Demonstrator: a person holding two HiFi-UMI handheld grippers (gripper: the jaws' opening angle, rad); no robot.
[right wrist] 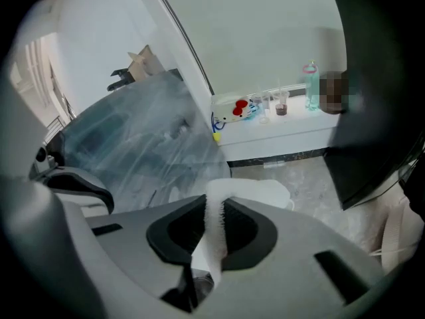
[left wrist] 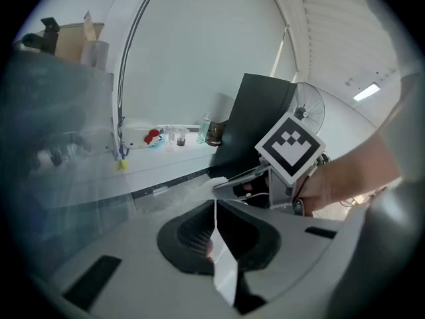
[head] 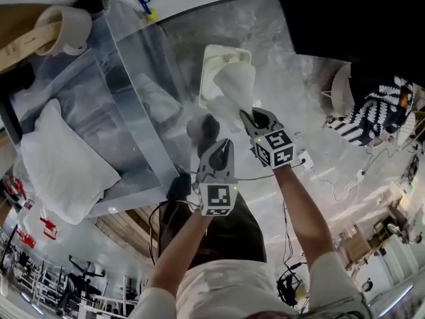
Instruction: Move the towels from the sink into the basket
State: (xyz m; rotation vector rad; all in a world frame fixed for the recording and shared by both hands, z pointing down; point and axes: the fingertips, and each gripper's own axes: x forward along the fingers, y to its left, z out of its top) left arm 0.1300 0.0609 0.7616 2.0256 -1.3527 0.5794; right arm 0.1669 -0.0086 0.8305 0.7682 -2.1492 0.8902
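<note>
My right gripper (head: 247, 115) is shut on a white towel (head: 234, 90), which bunches up over the white basket (head: 211, 57). In the right gripper view the towel (right wrist: 214, 212) is pinched between the pads, and the basket (right wrist: 273, 193) lies just beyond. My left gripper (head: 207, 133) hangs shut just below and left of the towel, and I see nothing held in it. A clear plastic sink tub (head: 126, 58) stands to the left with another white towel (head: 157, 98) inside. A larger white towel (head: 63, 158) lies at its near left end.
A tape roll (head: 66, 28) sits at the top left. A black panel (head: 345, 18) and a striped cloth (head: 378, 111) are to the right, with cables (head: 345, 178) on the marbled floor. A ledge with small bottles (right wrist: 279, 105) runs along the far wall.
</note>
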